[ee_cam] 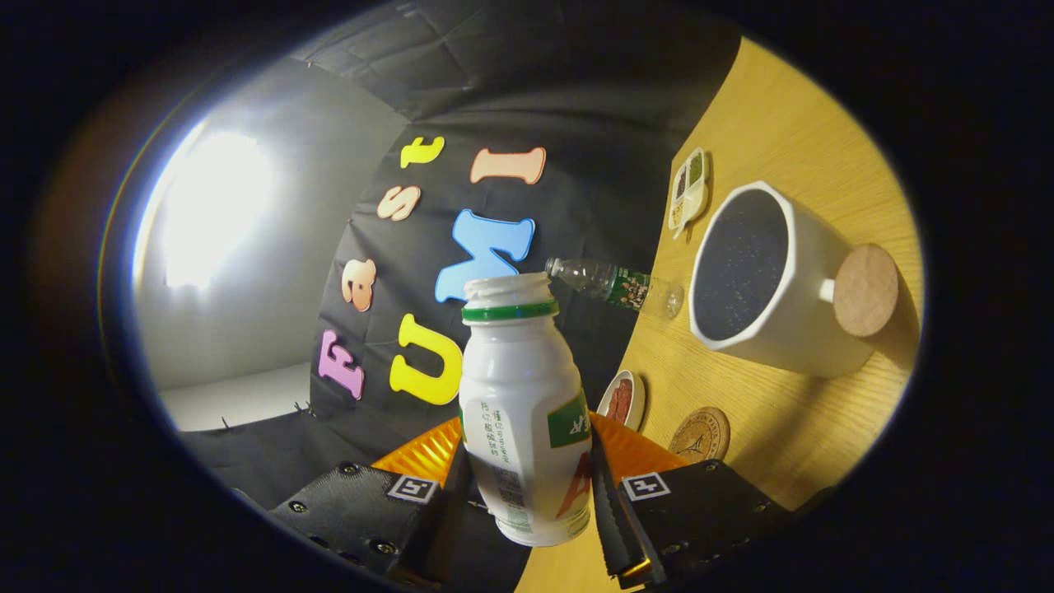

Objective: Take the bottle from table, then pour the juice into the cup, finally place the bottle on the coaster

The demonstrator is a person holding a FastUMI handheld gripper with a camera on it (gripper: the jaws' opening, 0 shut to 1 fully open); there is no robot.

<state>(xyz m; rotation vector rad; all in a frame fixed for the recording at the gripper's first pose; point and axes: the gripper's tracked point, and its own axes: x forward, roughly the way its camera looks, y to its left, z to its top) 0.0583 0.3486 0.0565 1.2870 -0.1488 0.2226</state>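
My gripper [527, 486] is shut on a white plastic bottle [520, 395] with a green neck ring and an uncapped mouth; both fingers press its lower body. The view is rolled sideways, so the wooden table [790, 107] stands up beside the bottle. A white mug [770, 276] with a dark, speckled inside sits on that table beyond the fingers, its opening facing me, and a round cork disc [865, 290] shows at its far side. A round cork coaster [700, 434] with a stamped emblem lies on the table close to one finger.
A clear water bottle [617, 284] with a green label lies near the table's edge between the white bottle's mouth and the mug. A small dish [622, 399] with something red sits by the coaster. A divided condiment tray [690, 191] lies past the mug. A bright lamp glares on the booth wall.
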